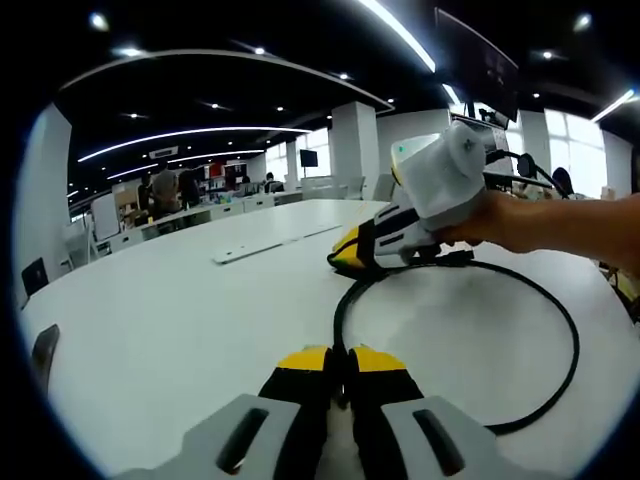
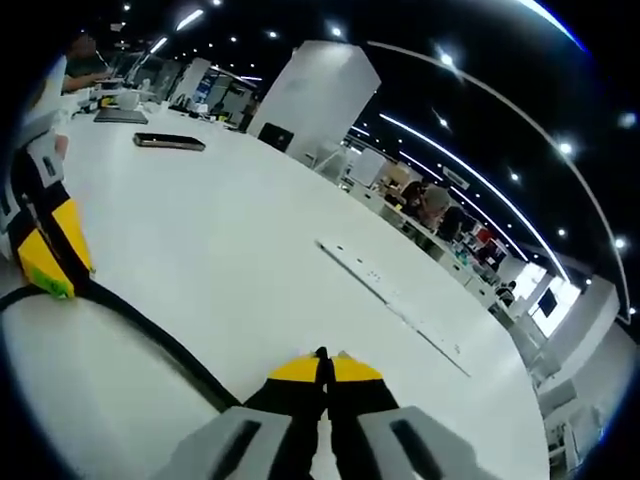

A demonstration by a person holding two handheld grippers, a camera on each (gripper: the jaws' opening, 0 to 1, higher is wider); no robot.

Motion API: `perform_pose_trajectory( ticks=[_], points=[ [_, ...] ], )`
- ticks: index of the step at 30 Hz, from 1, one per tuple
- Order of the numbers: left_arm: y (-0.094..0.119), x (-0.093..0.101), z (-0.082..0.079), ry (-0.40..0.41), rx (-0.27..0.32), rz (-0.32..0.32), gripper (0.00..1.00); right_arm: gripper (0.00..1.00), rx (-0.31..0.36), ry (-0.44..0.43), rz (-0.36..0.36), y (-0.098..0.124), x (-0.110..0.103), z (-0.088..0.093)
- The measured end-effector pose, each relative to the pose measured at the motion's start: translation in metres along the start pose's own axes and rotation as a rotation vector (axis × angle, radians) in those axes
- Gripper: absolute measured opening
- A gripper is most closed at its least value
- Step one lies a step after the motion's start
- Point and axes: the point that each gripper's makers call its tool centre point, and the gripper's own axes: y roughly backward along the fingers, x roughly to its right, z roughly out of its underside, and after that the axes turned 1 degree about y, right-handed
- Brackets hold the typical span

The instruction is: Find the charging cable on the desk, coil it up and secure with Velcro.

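A black charging cable is laid in a wide loop on the white desk, well in from its edges. In the left gripper view, the left gripper is seen low over the desk with its yellow-tipped jaws pressed together; whether the cable is caught between them cannot be told. The right gripper, held by a hand, is set at the far side of the loop, its tips down at the cable. In the right gripper view its jaws are likewise brought together, with the cable passing just beside them. Toward the desk's far edge a dark phone-like slab is laid. A slim cover strip is set into the desk's middle.
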Motion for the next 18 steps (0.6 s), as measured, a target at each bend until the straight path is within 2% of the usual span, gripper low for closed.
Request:
perform_pose_trajectory(
  ticks=[18],
  points=[
    [0.0006, 0.0005, -0.0001, -0.002, 0.0, 0.0, 0.08, 0.04, 0.003, -0.027, -0.002, -0.0008, 0.0011, 0.0017]
  ],
)
